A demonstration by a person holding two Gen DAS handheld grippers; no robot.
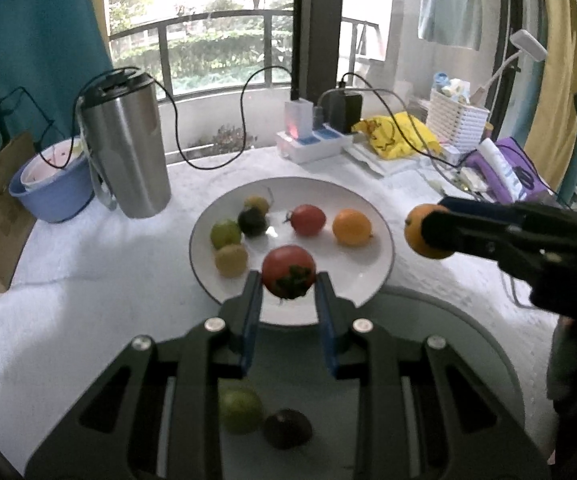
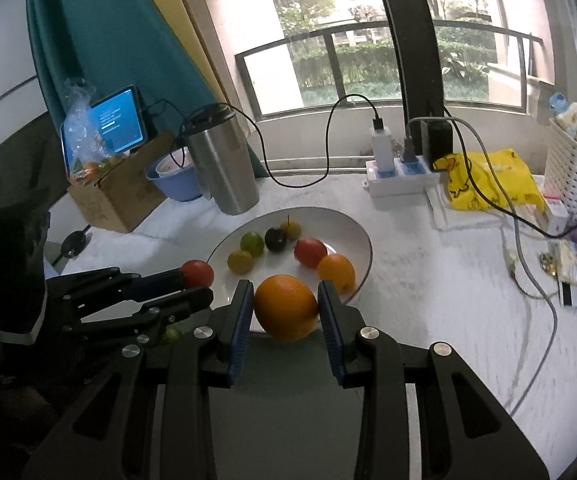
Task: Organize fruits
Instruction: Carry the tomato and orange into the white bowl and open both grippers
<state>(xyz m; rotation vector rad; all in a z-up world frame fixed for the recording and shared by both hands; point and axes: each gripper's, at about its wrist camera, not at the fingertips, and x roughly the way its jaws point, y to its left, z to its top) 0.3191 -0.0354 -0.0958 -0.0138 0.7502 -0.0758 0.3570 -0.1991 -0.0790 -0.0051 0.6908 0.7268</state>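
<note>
White cloth is covering the table (image 1: 88,312), which is carrying a steel tumbler (image 1: 126,148) and a white plate (image 1: 360,276) near its middle. Lying on the plate are an orange (image 1: 352,227), a red tomato (image 1: 307,220), two green limes, a yellowish fruit and a dark one. Hovering over the plate's near rim, the left claw (image 1: 288,280) is clamping a second tomato (image 1: 288,270). Beside it, the right claw (image 2: 286,300) is gripping another orange (image 2: 286,307) just above that rim.
</note>
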